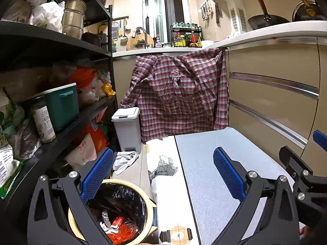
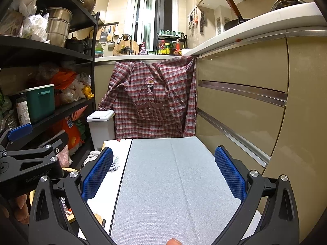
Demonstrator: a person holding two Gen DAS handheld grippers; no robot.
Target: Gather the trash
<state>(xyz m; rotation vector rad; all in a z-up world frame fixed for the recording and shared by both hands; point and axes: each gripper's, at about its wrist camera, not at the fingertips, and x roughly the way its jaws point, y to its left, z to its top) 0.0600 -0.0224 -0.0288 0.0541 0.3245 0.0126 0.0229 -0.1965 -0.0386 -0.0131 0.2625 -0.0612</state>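
- Holding both grippers spread wide, you have nothing between the blue pads of either one.
- Your left gripper (image 1: 163, 175) hangs over the seam between a round trash bin (image 1: 150, 210) and the grey-covered bench (image 1: 214, 163); its left finger sits above the bin's mouth at the lower left of the frame, its right finger above the grey surface.
- That bin has a cream rim and a black liner bag (image 1: 126, 196); inside you can see red-orange plastic scraps (image 1: 122, 231), a red packet (image 1: 118, 220) and some clear wrapping.
- Your right gripper (image 2: 163, 173) hovers over the same bench (image 2: 163, 183), both fingers above the grey foam-like sheet, which looks bare.
- Just left of the grey sheet lies a white panel with black patterned prints (image 1: 165, 167), between sheet and bin.
- In the right wrist view, the left gripper's black body fills the lower left, and fingertips of a hand (image 2: 21, 210) show beneath it.
- Farther back, a white lidded pedal bin (image 1: 126, 130) stands on the floor beside a red plaid shirt (image 1: 179, 94) draped from the counter edge.
- A crumpled grey cloth (image 1: 124, 161) lies on the tiles in front of that pedal bin.
- Black shelving (image 1: 61, 45) with pots, bags and a teal box (image 1: 61, 106) fills the left of both frames.
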